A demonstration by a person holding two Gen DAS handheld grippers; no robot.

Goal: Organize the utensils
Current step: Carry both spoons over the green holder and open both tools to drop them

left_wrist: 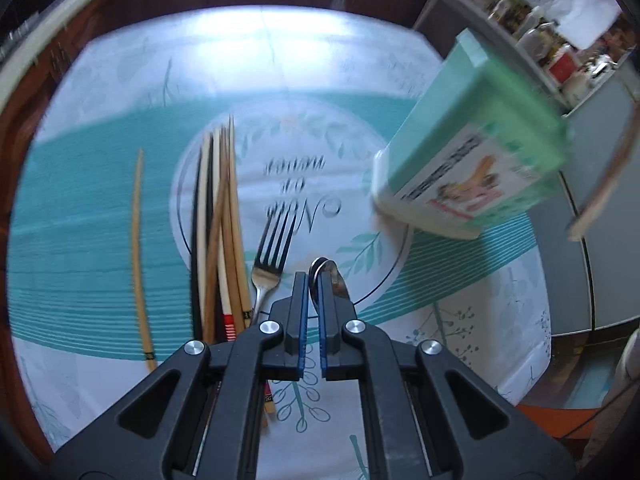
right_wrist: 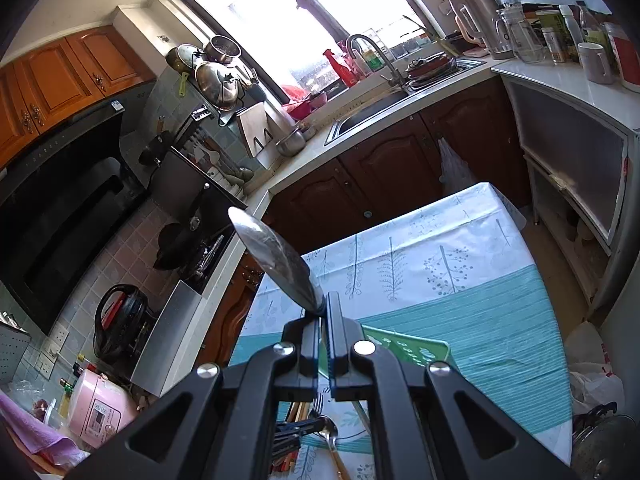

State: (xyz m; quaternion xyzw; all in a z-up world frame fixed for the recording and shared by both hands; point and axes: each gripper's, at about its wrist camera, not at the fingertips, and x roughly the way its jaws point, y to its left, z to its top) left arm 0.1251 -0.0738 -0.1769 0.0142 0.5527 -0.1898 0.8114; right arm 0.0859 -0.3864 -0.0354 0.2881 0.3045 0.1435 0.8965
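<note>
Clamping a spoon [left_wrist: 326, 276] between its pads, the L gripper [left_wrist: 314, 292] is pointing steeply down over the tablecloth [left_wrist: 100, 208]; spoon bowl is poking out past the tips, w/ a fork [left_wrist: 272, 256] just left and chopsticks [left_wrist: 220, 240] beyond. R gripper [right_wrist: 324, 312] is gripping another spoon [right_wrist: 272, 256], bowl sticking up-left above the table; green holder [right_wrist: 408, 346] is sitting right below.

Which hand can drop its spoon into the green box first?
Probably the right. The right gripper is shut on a spoon just above the green box. The left gripper, shut on a second spoon, is beside the fork.
</note>
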